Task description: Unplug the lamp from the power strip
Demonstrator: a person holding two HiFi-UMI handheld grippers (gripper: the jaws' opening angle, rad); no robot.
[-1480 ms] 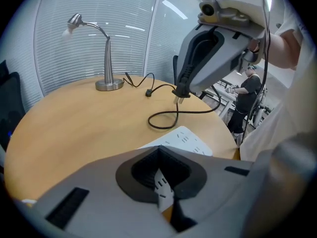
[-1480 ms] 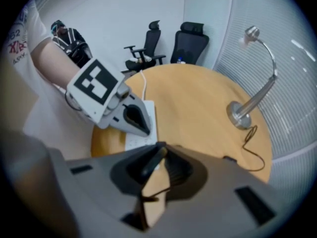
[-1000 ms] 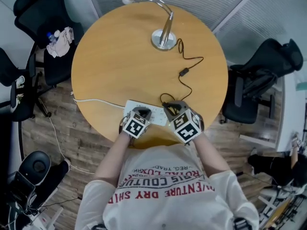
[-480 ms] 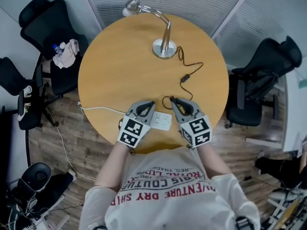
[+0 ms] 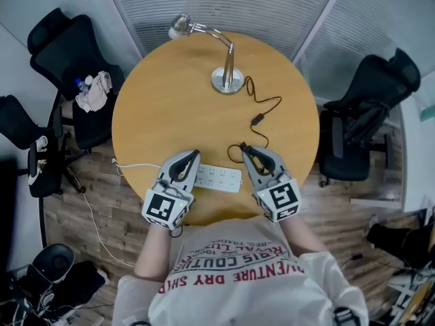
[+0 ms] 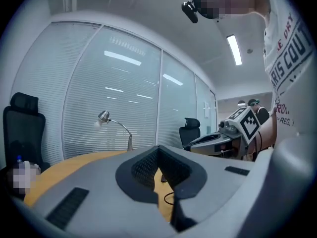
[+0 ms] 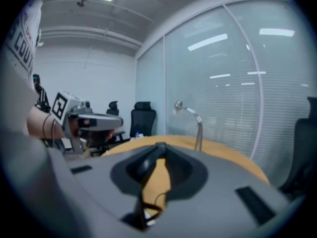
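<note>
Hovering over the near rim of the round bench [image 5: 163, 107], the left gripper [image 5: 194, 156] has its fingers drawn together on nothing, just beside the left end of the white power strip [image 5: 219, 177]. That strip lies flat close to the edge, its long axis running left to right and its white lead [image 5: 132, 166] trailing off the left rim. The right gripper [image 5: 247, 152] has its fingers closed on the black plug [image 5: 242, 147], clear of the strip. The cord [image 5: 270, 102] snakes across bare wood to the lamp [image 5: 227, 79] near the far rim, with its head pointing left. Only the head view shows the strip; each gripper view shows the other gripper and the lamp against glass walls.
</note>
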